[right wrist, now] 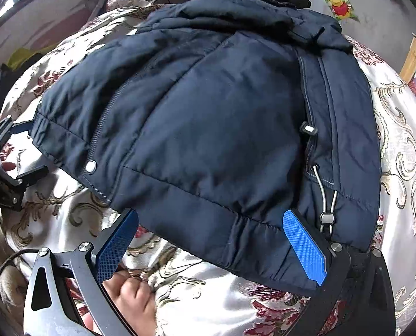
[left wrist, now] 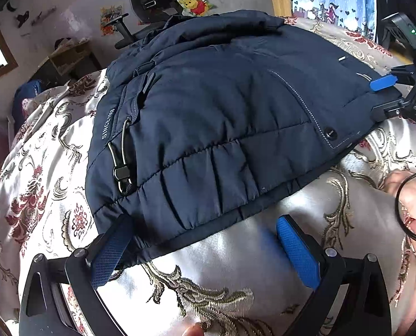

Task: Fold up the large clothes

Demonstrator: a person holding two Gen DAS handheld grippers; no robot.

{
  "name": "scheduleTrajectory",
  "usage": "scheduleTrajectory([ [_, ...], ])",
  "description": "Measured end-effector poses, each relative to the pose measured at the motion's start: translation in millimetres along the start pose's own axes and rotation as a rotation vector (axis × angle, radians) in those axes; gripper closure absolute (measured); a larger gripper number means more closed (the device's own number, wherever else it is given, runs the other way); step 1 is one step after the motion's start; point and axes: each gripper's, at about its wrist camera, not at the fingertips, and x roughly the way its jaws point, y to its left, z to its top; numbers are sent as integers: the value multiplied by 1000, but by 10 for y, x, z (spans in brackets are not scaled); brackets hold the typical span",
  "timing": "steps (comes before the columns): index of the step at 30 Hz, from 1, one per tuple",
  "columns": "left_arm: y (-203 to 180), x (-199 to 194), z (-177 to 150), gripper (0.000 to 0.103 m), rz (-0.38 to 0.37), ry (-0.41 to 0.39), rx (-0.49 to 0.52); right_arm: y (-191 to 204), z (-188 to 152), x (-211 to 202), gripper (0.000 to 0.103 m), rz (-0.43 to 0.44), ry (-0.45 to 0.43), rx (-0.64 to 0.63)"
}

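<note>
Bedspread [left wrist: 236,252]: pale satin with gold scrollwork and red floral motifs, covering the whole work surface in both views.

Jacket [left wrist: 222,117]: large navy padded garment, lying flat on the middle of the bedspread, collar or hood end far, ribbed hem near. The sleeves appear already tucked in across the body, though the folds at the far end are too bunched to be sure. Front zip, a snap button [right wrist: 90,165] near the hem, an elastic drawcord with toggle [right wrist: 326,218] at the right side, lettering "SINCE 1980" on the left edge.

Left gripper [left wrist: 199,247]: fingers spread wide, holding nothing. One blue pad [left wrist: 110,254] touches or just overlaps the hem's near left corner; the other lies on bare bedspread just below the hem.

Right gripper [right wrist: 210,247]: likewise spread wide, holding nothing. Its right pad [right wrist: 303,246] lies over the hem beside the toggle; its left pad sits just off the hem edge.

Hand [right wrist: 132,299]: partly seen below the right gripper.

Step in hand, by judgement: positioning at the two hem corners ahead of the lengthwise fold. Next move calls for closing each claw on the hem's full padded thickness, then lifting both corners together and carrying them toward the far collar end, keeping the edge level and the drawcord clear of the jaws.
</note>
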Motion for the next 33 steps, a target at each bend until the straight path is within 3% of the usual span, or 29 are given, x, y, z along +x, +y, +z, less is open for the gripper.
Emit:
scheduleTrajectory([
  [5,-15,-10,7,0,34,-28,-18,-8,14,51,2,2,4,9],
  [17,50,21,44,0,62,-53,-35,141,-25,40,2,-66,68,-212],
  [22,67,25,51,0,64,-59,-48,115,-50,83,2,-64,98,-203],
  [33,99,37,100,0,69,-70,-91,296,-103,236,2,-203,93,-249],
])
